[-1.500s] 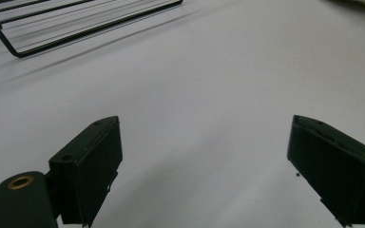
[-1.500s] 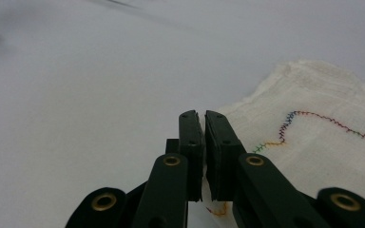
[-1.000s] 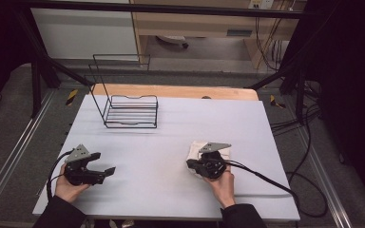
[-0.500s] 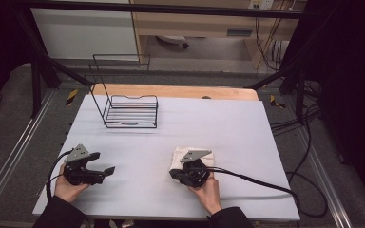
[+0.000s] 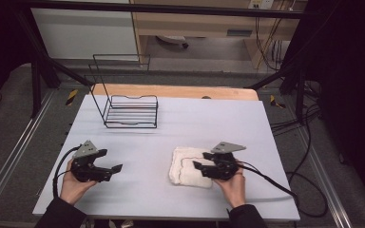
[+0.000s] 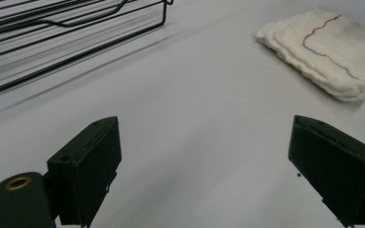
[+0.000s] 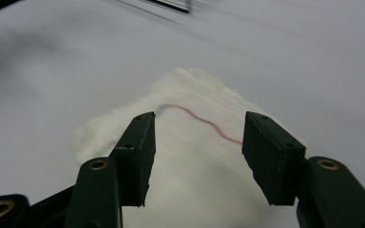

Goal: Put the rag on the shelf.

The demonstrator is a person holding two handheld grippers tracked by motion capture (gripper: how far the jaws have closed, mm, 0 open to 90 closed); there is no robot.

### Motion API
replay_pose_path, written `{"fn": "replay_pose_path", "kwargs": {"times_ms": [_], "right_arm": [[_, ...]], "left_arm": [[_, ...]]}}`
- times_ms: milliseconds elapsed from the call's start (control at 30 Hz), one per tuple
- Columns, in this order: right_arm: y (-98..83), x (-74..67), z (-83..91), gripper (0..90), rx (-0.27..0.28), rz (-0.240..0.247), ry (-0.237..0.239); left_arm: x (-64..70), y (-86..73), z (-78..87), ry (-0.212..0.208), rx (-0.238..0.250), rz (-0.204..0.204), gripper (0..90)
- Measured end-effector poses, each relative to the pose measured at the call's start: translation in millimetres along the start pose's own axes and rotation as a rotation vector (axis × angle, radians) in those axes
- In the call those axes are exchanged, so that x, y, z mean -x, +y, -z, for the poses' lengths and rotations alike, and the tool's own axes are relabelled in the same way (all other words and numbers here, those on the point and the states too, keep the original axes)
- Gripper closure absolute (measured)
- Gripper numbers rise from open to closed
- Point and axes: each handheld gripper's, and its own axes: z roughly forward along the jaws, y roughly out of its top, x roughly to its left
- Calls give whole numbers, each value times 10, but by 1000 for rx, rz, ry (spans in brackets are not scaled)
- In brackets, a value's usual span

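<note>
Currently: right gripper [image 5: 200, 166], jaws parted and just opened, nothing clamped, poised over the near right edge of folded white cloth [image 5: 186, 166]; jaws pointing toward nine o'clock in the high view. Cloth lying flat on desk [image 5: 218, 118], thin red wavy stitched line across its top, at about five o'clock from desk centre. Left gripper [image 5: 114, 170], jaws spread wide, empty, above bare desk at about seven o'clock, well apart from cloth. Black wire rack [image 5: 132, 110] at about eleven o'clock, near far edge. Cables trailing from both grippers toward the near edge.
</note>
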Motion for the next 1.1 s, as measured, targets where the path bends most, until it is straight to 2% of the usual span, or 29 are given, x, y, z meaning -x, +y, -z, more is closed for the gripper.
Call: {"fn": "replay_pose_path", "kwargs": {"times_ms": [33,67,100,167,233,267,300,333,467,567,800,900,933,967,1100], "right_arm": [[-35,75,56,456,-8,-18,-33],[-35,75,56,456,-8,-18,-33],[-117,217,126,490,-14,-43,-81],[-197,340,120,514,-31,-75,-119],[-231,385,98,524,-36,-85,-126],[-266,445,21,540,-52,-99,-137],[-266,445,21,540,-52,-99,-137],[-259,469,-62,555,-50,-102,-140],[-207,522,-166,576,-52,-114,-156],[-182,585,-293,579,-73,-154,-153],[-203,575,-365,622,-77,-193,-106],[-192,556,-387,630,-80,-209,-103],[-192,558,-390,647,-80,-208,-98],[-192,556,-400,746,-77,-219,-72],[-183,554,-405,805,-80,-241,-59]], "left_arm": [[0,0,0,0,0,0,104],[24,34,-20,-2,-2,-7,104],[72,86,-64,-11,-4,-13,104],[119,109,-106,-17,-9,-21,103],[141,109,-124,-20,-13,-23,103],[156,102,-138,-23,-19,-28,102],[164,89,-148,-23,-26,-30,102],[166,72,-154,-22,-31,-31,101],[135,4,-135,-22,-40,-13,102],[104,-35,-101,-18,-36,-2,103],[67,-56,-92,-10,-34,10,106],[74,-54,-111,-11,-41,6,107],[76,-53,-117,-11,-43,5,106],[77,-53,-120,-11,-45,4,107],[69,-58,-109,-8,-43,3,107]]}}
